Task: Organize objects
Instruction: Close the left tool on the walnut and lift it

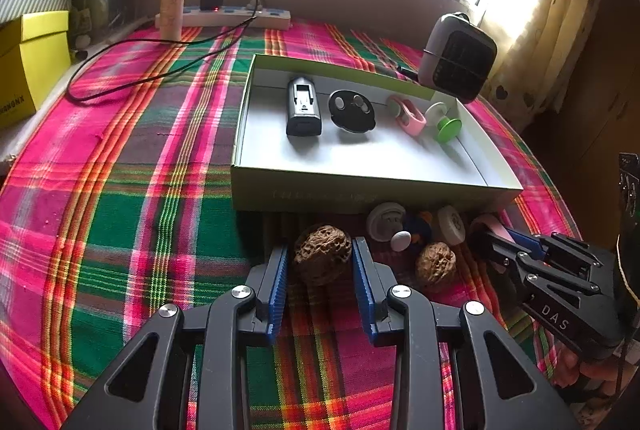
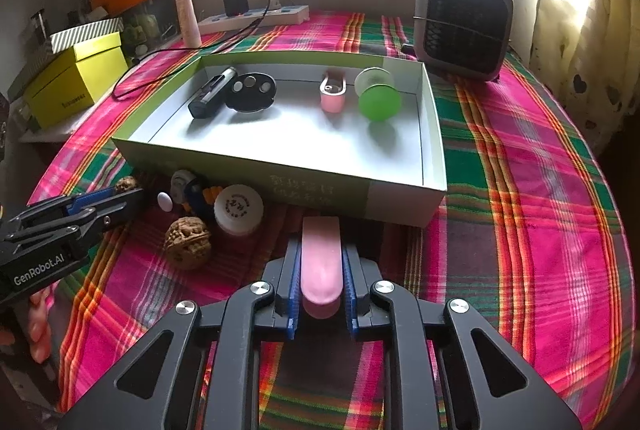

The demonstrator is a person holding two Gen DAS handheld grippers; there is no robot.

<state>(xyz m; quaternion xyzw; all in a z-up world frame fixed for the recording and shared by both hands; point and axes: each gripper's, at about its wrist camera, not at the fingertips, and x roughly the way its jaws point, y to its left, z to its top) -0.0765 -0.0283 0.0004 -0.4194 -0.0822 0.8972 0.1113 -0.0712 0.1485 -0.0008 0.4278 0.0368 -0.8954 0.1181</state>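
A shallow white tray [image 1: 360,186] [image 2: 280,166] on the plaid cloth holds a black device [image 1: 303,106], a black disc [image 1: 352,110], a pink clip [image 1: 408,114] and a green spool [image 1: 446,124]. In front of it lie two walnuts, white caps and a small blue toy [image 1: 418,226]. My left gripper [image 1: 320,258] stands around the bigger walnut [image 1: 322,252], its blue pads touching or nearly touching its sides. My right gripper [image 2: 320,262] is shut on a pink oblong piece [image 2: 321,262] just before the tray's front wall. The second walnut [image 2: 187,242] lies between the grippers.
A grey fan heater [image 2: 464,22] stands at the tray's far right. A power strip [image 2: 256,16] with a black charger and cable, a tube [image 2: 188,12], a yellow box [image 2: 76,82] and an orange box line the far left.
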